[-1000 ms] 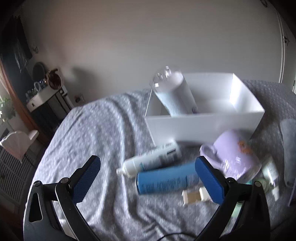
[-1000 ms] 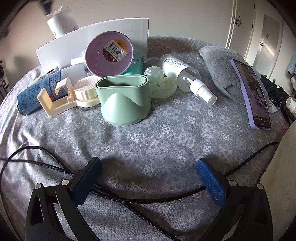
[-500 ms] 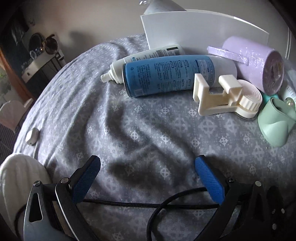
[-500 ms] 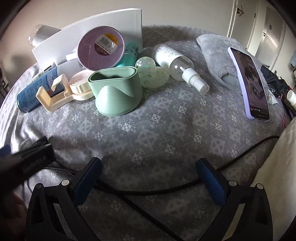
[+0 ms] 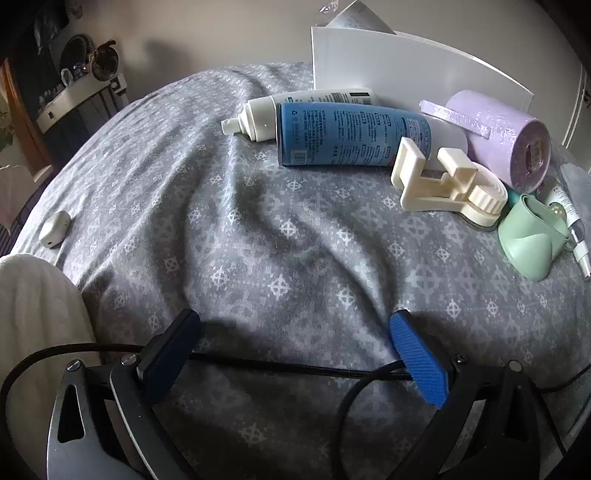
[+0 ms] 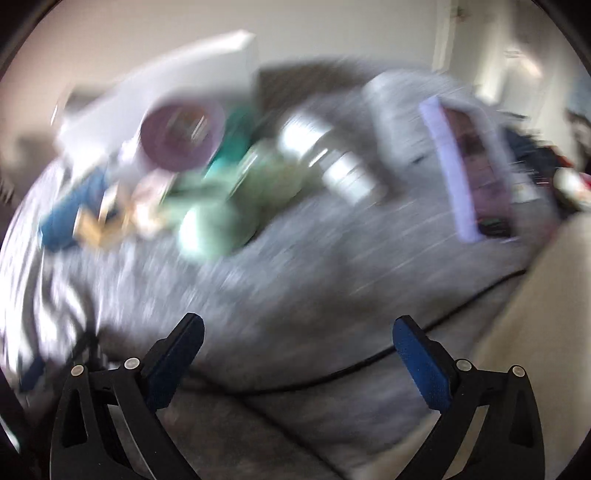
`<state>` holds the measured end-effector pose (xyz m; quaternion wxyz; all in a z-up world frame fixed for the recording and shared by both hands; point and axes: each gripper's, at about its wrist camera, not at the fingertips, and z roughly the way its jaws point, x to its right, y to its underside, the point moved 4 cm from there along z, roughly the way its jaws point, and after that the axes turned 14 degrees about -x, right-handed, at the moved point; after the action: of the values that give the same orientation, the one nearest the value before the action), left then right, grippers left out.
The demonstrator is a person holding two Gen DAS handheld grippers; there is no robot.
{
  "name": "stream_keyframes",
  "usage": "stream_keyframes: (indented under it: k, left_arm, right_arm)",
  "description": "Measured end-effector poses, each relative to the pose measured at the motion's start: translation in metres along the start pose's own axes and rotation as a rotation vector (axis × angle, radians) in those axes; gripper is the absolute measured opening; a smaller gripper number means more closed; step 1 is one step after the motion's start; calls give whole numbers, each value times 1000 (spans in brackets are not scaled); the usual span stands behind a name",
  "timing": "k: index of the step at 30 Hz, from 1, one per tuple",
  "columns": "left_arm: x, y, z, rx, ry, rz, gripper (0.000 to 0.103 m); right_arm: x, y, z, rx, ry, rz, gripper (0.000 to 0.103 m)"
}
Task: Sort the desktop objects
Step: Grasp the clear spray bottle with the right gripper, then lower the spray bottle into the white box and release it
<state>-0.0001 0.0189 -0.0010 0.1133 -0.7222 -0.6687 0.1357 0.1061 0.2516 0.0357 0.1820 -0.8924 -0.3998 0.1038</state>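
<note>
In the left wrist view a blue spray can (image 5: pixel 351 134) lies on the grey patterned cloth (image 5: pixel 258 240) beside a white pump bottle (image 5: pixel 306 101), a cream plastic hook (image 5: pixel 443 184), a lilac cup (image 5: pixel 506 136) and a mint green holder (image 5: pixel 528 240). A white box (image 5: pixel 406 70) stands behind them with a clear bottle (image 5: pixel 354 18) inside. My left gripper (image 5: pixel 291 343) is open and empty, low over the cloth. My right gripper (image 6: pixel 295 347) is open and empty; its view is blurred but shows the lilac cup (image 6: pixel 181 136), the mint holder (image 6: pixel 210 229) and a spray bottle (image 6: pixel 332 158).
A black cable (image 5: pixel 295 367) runs across the cloth between my left fingers. A small white earbud case (image 5: pixel 54 229) lies at the far left. A phone in a lilac case (image 6: pixel 476 166) rests on a grey towel at the right. A cream pillow (image 6: pixel 535 332) borders the right side.
My left gripper pulled back from the white box and dropped low over the cloth, leaving the clear bottle in the box. My right gripper is now moving fast, blurring its view.
</note>
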Motion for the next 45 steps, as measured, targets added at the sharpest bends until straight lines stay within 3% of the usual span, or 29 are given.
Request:
stream_keyframes:
  k: [3, 5, 8, 10, 12, 16, 17, 21, 23, 25, 26, 29, 32, 39, 42, 45]
  left_arm:
    - [-1, 4, 4, -18, 11, 1, 103]
    - [2, 7, 4, 3, -4, 1, 103]
    - [3, 11, 2, 41, -22, -11, 103]
    - [3, 12, 2, 48, -23, -15, 103]
    - [2, 12, 1, 54, -22, -20, 103]
    - [4, 13, 0, 75, -38, -24, 103]
    - [4, 13, 0, 78, -41, -23, 103]
    - [7, 15, -1, 80, -39, -24, 103]
    - [6, 15, -1, 80, -39, -24, 103]
    - [6, 16, -2, 80, -39, -23, 103]
    - [6, 16, -2, 81, -39, -23, 103]
    - [6, 16, -2, 81, -39, -23, 103]
    - [6, 15, -2, 83, -39, -27, 103]
    - [5, 15, -1, 88, -36, -35, 103]
    - [5, 15, -1, 90, -37, -33, 103]
    - [5, 15, -1, 91, -36, -33, 103]
  right_arm:
    - [12, -33, -21, 123, 72, -46, 102]
    - [8, -62, -21, 147, 82, -140, 100]
    - [-10, -98, -4, 93, 79, -308, 82]
    - [-25, -95, 1, 72, 109, -365, 73]
    - [-23, -111, 18, 36, 128, -356, 71]
    - [-38, -119, 66, -178, 142, -421, 71]
    - [-40, -122, 75, -185, 175, -435, 70]
    - [-28, -132, 90, -276, 73, -328, 70]
    - [-28, -134, 92, -305, 72, -342, 70]
    - [-32, -131, 86, -312, 68, -396, 53]
    - [-33, -127, 81, -303, 71, -420, 39]
    - [-27, -123, 57, -213, 78, -410, 39]
    - [-24, -129, 18, -59, 76, -392, 39]
    - [-56, -184, -80, 307, 71, -380, 39]
    - [-79, -226, -98, 350, 33, -351, 39]
    - [-108, -259, -96, 339, 34, -374, 39]
